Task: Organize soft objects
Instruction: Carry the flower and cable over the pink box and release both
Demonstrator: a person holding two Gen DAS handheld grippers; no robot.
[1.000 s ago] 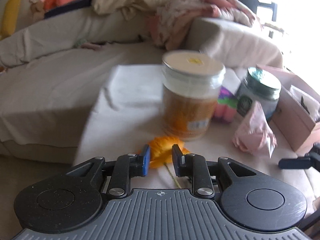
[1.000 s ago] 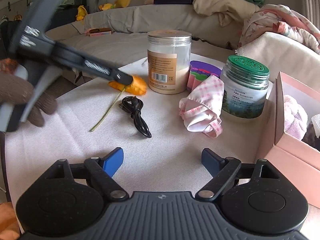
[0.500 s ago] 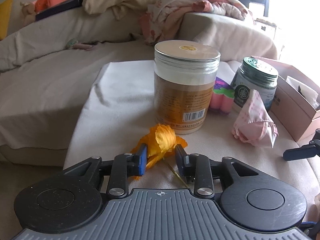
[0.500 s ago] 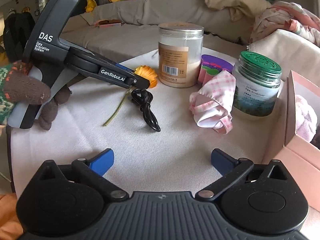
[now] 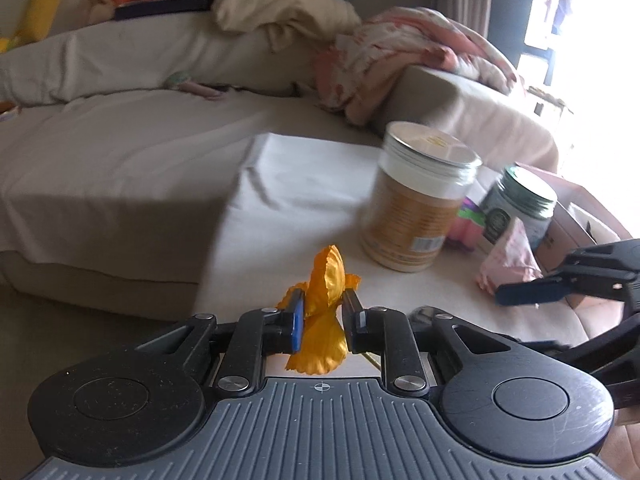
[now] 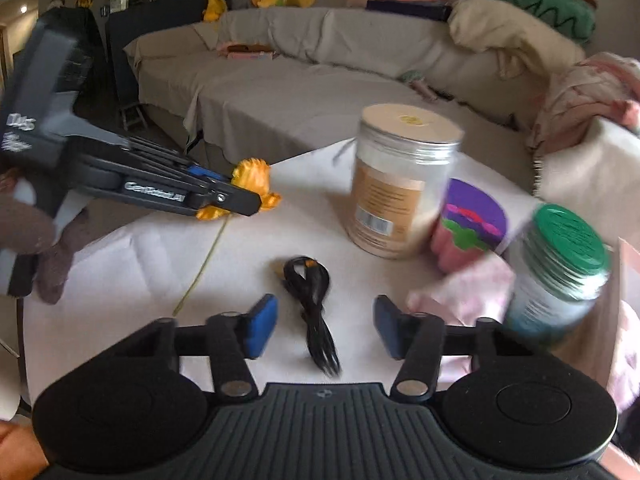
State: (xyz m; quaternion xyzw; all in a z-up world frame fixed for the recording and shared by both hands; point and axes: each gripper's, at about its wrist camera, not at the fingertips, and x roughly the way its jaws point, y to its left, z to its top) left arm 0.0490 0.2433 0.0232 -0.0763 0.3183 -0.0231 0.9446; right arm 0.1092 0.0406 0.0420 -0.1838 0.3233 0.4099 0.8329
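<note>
- Left wrist view: the left gripper has just squeezed tighter and is clenched on the orange fabric flower, whose bloom sticks up between the pads. Beyond it to the right stands a tall jar, with a green-lidded jar and a pink checked cloth further right. The right gripper's fingers poke in from the right edge.
- Right wrist view: the right gripper has just narrowed but grips nothing; a coiled black cable lies on the table between its pads, untouched. Far left ahead, the left gripper holds the flower, its stem trailing down. The pink cloth sits just right.
</note>
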